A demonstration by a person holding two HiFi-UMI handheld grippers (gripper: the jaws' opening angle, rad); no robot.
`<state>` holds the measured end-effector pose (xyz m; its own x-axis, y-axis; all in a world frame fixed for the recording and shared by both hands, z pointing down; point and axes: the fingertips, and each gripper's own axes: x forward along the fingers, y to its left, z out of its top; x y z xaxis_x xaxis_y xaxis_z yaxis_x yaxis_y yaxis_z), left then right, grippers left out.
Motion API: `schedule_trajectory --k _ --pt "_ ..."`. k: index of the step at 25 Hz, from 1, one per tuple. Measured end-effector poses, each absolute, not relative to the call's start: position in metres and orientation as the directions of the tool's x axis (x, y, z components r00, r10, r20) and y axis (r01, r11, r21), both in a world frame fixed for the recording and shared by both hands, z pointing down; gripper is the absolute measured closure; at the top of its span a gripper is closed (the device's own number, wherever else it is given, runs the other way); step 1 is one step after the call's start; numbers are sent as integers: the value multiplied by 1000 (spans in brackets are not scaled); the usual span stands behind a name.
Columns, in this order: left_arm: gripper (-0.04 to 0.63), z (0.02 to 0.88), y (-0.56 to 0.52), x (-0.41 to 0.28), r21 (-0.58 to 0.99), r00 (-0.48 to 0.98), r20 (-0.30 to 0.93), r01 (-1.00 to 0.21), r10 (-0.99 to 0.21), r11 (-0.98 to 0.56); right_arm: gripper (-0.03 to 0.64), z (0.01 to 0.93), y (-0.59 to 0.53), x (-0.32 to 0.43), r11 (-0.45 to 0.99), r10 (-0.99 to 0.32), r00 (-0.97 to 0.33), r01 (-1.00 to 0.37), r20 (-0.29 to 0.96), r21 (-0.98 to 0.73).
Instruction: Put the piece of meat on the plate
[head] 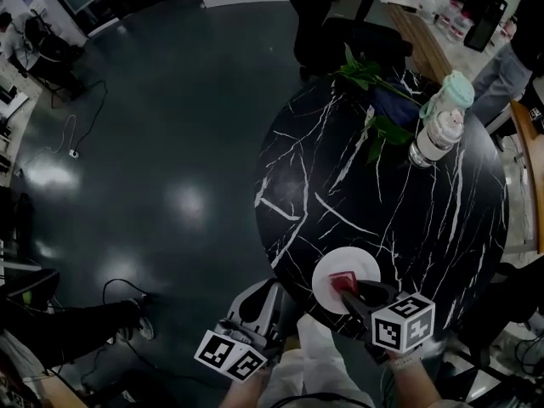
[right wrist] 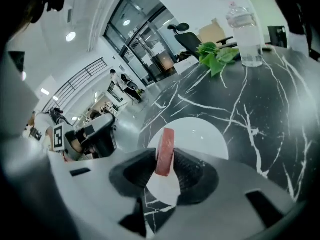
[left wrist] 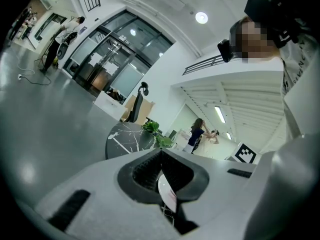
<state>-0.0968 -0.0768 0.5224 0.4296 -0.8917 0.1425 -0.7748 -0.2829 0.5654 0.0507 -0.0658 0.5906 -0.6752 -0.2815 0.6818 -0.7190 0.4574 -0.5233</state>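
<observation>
Right gripper view, meat (right wrist: 166,143) clamped between right tongs (right wrist: 164,160), above plate (right wrist: 206,134)

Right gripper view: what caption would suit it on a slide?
The right gripper, jaws shut on a red piece of meat, holds it over a white plate on a black table.

We hold our right gripper (right wrist: 164,165) closed on a flat red slab of meat (right wrist: 166,143), which stands on edge between the black ribbed pads and sticks out past their tips, in front of a round white plate (right wrist: 205,134). The plate lies on a black marble table with white veins (right wrist: 260,109), where a clear plastic water bottle (right wrist: 244,34) stands upright beside a green leafy sprig (right wrist: 216,54) at the far edge. Off the table's left rim we see our left gripper (right wrist: 102,136) with its square-marker cube.
</observation>
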Motion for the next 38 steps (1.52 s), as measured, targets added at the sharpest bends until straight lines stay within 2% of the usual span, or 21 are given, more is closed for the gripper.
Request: schedule_trajectory --k 7,9,11,13,21,25,28,30,33,38 --pt "586 519 -69 -97 567 434 144 -772 -889 -285 465 593 -74 54 613 -354 -544 -749 760 -251" --pt "586 518 -67 -96 564 437 146 -773 -887 -288 432 591 -79 57 656 -412 -480 -746 774 -113" --pt "586 516 -67 -96 566 440 138 -770 -887 -294 369 581 -86 60 682 -496 -414 -730 764 47" --pt "586 512 -65 -97 566 440 128 -768 -889 -300 357 569 -88 60 683 -552 -397 -719 733 126" --pt "586 487 -47 -91 562 456 96 -759 -885 -330 357 523 -56 53 650 -580 -522 -759 625 -31" --pt "586 474 -37 -76 561 492 75 -739 -867 -371 358 499 -34 51 632 -572 -586 -761 573 -148" --pt "586 462 -31 -63 558 531 53 -718 -846 -416 366 483 -21 50 629 -582 -606 -758 542 -173" --pt "586 455 -26 -53 557 560 38 -700 -828 -448 388 474 -15 51 631 -593 -602 -760 535 -155" --pt "586 442 -15 -38 551 599 18 -674 -801 -492 509 457 -4 53 625 -618 -597 -768 512 -141" --pt "586 422 -7 -24 514 648 -13 -649 -762 -561 569 428 3 55 606 -655 -605 -779 453 -164"
